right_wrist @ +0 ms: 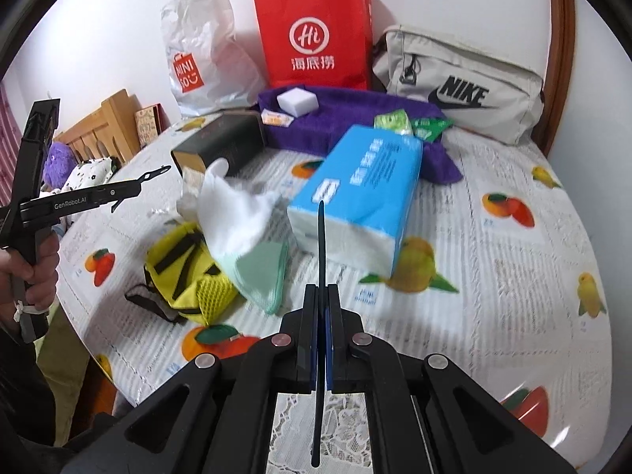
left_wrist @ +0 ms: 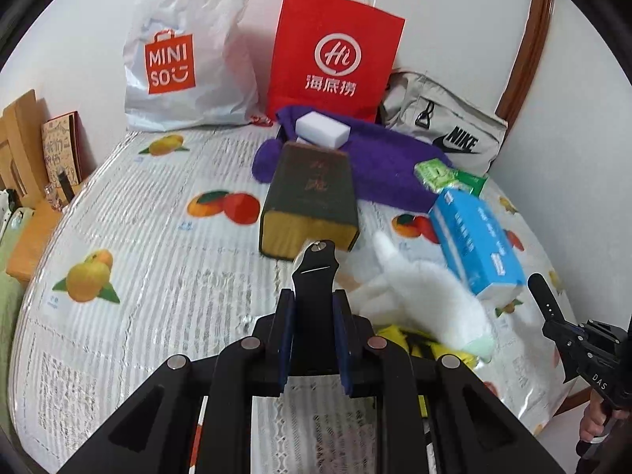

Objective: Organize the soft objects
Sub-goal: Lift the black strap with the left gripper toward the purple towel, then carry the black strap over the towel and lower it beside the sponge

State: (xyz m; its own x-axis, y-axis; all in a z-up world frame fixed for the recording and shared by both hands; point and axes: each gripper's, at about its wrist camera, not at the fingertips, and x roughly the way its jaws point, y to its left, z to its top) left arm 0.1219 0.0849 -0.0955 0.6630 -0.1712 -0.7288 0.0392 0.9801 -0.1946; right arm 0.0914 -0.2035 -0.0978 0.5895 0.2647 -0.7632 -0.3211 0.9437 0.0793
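A plain white wall (left_wrist: 454,8) rises behind the table, with a wooden headboard (right_wrist: 106,118) at the left.

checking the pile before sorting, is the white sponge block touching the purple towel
Touching: in the right wrist view the white sponge block sits directly on the purple towel.

"miniso" plastic bag (left_wrist: 185,51), "nike" pouch (right_wrist: 462,87)

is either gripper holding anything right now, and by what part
Nothing, as far as the views show. The right gripper is shut on nothing, and the left gripper looks bare at its tip. The white cloth is apart from both.
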